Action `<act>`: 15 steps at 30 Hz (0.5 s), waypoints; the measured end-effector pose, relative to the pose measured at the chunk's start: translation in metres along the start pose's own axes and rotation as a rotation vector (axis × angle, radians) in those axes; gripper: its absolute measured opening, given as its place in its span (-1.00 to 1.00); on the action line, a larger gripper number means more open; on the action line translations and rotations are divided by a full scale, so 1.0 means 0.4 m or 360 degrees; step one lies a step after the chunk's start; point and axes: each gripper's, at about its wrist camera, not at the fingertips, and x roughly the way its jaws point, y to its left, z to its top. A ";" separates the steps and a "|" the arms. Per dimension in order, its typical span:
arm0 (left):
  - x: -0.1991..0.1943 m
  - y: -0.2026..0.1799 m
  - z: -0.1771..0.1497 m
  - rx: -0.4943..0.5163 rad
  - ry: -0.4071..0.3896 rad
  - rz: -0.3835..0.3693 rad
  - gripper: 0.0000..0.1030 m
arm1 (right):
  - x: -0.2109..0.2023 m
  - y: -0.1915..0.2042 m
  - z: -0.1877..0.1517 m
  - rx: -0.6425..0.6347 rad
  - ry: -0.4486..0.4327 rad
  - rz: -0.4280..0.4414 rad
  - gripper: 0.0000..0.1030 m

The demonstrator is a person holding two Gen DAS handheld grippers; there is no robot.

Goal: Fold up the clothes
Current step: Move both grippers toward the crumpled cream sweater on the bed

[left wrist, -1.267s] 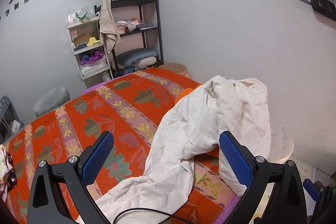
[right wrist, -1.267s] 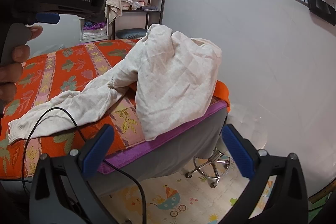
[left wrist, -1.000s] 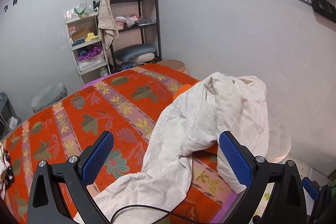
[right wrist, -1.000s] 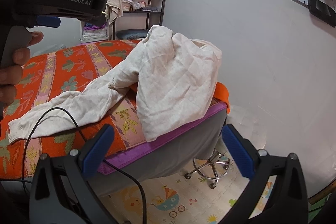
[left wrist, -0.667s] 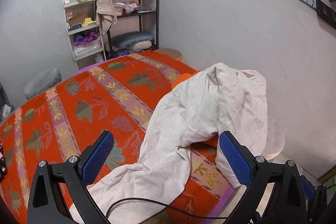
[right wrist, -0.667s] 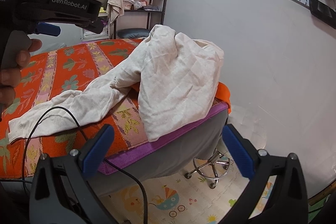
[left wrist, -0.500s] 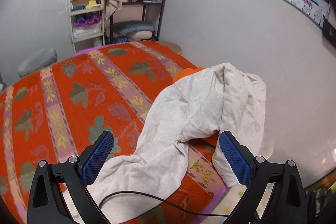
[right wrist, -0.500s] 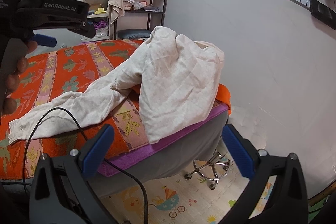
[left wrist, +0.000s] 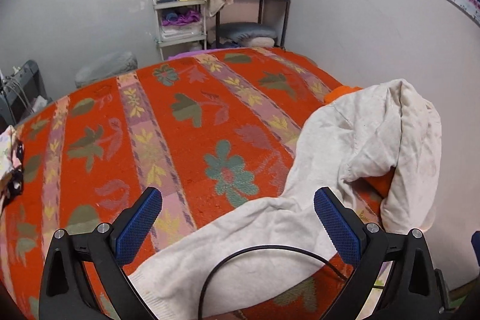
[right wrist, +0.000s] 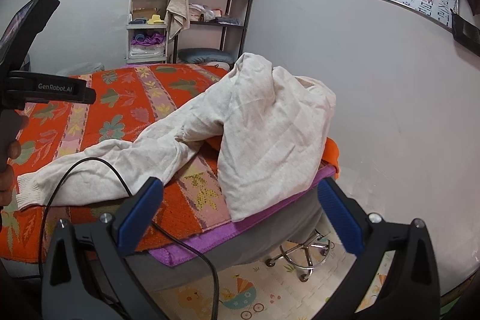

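A cream long-sleeved garment [left wrist: 345,164] is found unfolded at the right edge of a bed covered by an orange floral blanket [left wrist: 180,125]; its body is heaped over an orange cushion [right wrist: 331,153] at the corner, part of it hangs over the side above the purple underlay [right wrist: 270,215], and one sleeve [right wrist: 90,170] is stretched out across the blanket towards the near edge. The left claw [left wrist: 237,215] is held wide open above the sleeve, nothing being gripped; the right claw [right wrist: 240,209] is likewise wide open, off the bed's corner and clear of the cloth. No fold is judged to have been begun. Several hazards are noted. A black cable [left wrist: 264,257] is draped over the sleeve directly between the left claw's pads, so that it may be pinched together with the fabric or dragged when the sleeve is lifted. The overhanging portion is judged liable to slide to the floor [right wrist: 240,290] if the garment is pulled towards the edge, a wheeled stool [right wrist: 303,257] standing just below. The cloth is soft and bunched, so more than one layer may be taken in a single grip, and the shape would be spoilt. The cushion beneath is likely to be carried along if the heap is seized too deeply. A patterned cloth [left wrist: 10,161] at the far left edge is well apart and is not considered a concern.
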 end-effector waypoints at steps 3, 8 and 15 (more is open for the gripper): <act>-0.011 -0.003 -0.002 0.0041 -0.0035 0.0040 0.97 | -0.003 0.006 0.005 -0.0014 -0.0001 -0.0003 1.00; -0.023 -0.011 -0.003 0.0050 -0.0019 0.0017 0.97 | -0.003 0.010 0.016 -0.0010 -0.0001 0.0002 1.00; -0.041 -0.010 -0.003 0.0017 -0.0011 -0.0068 0.97 | 0.017 0.018 0.045 0.0045 0.0055 0.0032 1.00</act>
